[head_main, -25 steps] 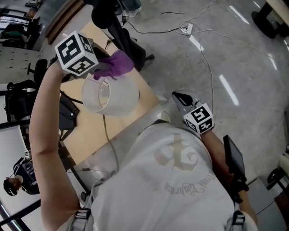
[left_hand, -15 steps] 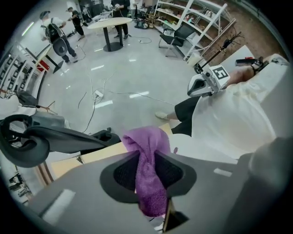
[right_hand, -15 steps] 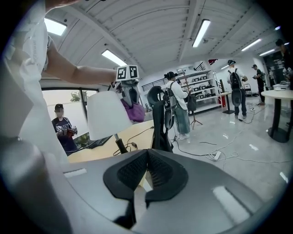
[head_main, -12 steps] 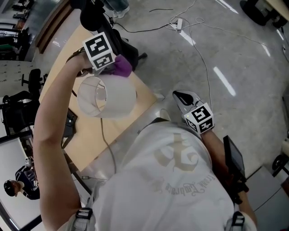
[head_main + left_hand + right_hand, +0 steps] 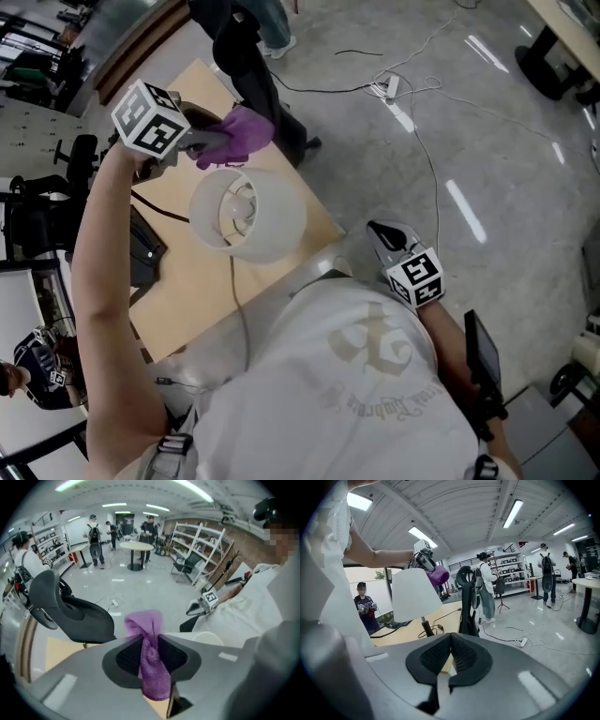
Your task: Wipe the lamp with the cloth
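Now: left tongs point(image 5: 151, 651) clamp purple cloth point(image 5: 145, 625) beside lamp shade point(image 5: 248, 214) top; right tongs point(image 5: 450, 656) closed empty, well apart.

A large open lab hall is shown: polished grey floor point(image 5: 506, 141) strewn with cables point(image 5: 429, 150), metal shelving racks point(image 5: 199, 545), strip lights point(image 5: 513, 513) overhead.
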Demonstrator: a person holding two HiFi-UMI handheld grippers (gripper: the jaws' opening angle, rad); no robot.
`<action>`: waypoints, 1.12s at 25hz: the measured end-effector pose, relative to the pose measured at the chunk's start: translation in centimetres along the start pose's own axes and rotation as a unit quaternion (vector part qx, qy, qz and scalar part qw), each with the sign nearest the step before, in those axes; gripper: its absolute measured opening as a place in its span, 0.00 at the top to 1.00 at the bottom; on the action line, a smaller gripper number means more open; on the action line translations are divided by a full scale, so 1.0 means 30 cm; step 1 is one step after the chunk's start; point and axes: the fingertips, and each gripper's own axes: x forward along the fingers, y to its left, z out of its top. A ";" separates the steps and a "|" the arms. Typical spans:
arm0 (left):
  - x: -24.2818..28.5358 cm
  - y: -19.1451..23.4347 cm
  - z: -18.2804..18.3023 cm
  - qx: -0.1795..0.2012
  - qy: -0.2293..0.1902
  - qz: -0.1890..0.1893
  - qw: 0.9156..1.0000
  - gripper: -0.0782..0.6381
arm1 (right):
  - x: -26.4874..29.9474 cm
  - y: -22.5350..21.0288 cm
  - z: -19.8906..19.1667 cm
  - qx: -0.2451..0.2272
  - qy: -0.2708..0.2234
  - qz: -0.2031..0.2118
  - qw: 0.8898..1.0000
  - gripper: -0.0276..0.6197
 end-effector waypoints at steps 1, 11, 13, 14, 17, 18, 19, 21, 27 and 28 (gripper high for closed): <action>-0.029 -0.010 0.006 -0.008 -0.028 -0.008 1.000 0.76 | 0.004 0.001 -0.002 -0.003 0.002 0.002 1.000 0.94; -0.010 0.003 -0.147 -0.056 -0.096 -0.050 0.993 0.76 | 0.057 0.044 0.019 -0.028 0.030 0.016 0.999 0.94; 0.028 0.013 -0.157 -0.065 -0.100 -0.055 0.991 0.76 | 0.067 0.042 0.031 -0.033 0.037 0.020 0.999 0.94; 0.047 0.015 -0.171 -0.069 -0.103 -0.055 0.991 0.76 | 0.070 0.049 0.032 -0.037 0.041 0.022 0.998 0.94; 0.087 0.023 -0.266 -0.084 -0.109 -0.051 0.989 0.76 | 0.090 0.130 0.021 -0.046 0.049 0.023 0.997 0.94; 0.104 0.028 -0.300 -0.091 -0.108 -0.052 0.989 0.76 | 0.097 0.155 0.015 -0.047 0.051 0.022 0.997 0.94; 0.124 0.034 -0.328 -0.102 -0.106 -0.055 0.988 0.76 | 0.103 0.170 0.011 -0.047 0.053 0.022 0.997 0.94; 0.167 0.050 -0.371 -0.130 -0.107 -0.057 0.984 0.76 | 0.109 0.178 0.006 -0.046 0.055 0.021 0.997 0.94; 0.221 0.089 -0.502 -0.182 -0.100 -0.008 0.978 0.76 | 0.125 0.192 0.014 -0.048 0.054 0.022 0.997 0.94; 0.198 0.091 -0.514 -0.184 -0.105 0.004 0.977 0.76 | 0.128 0.195 0.017 -0.049 0.053 0.022 0.997 0.94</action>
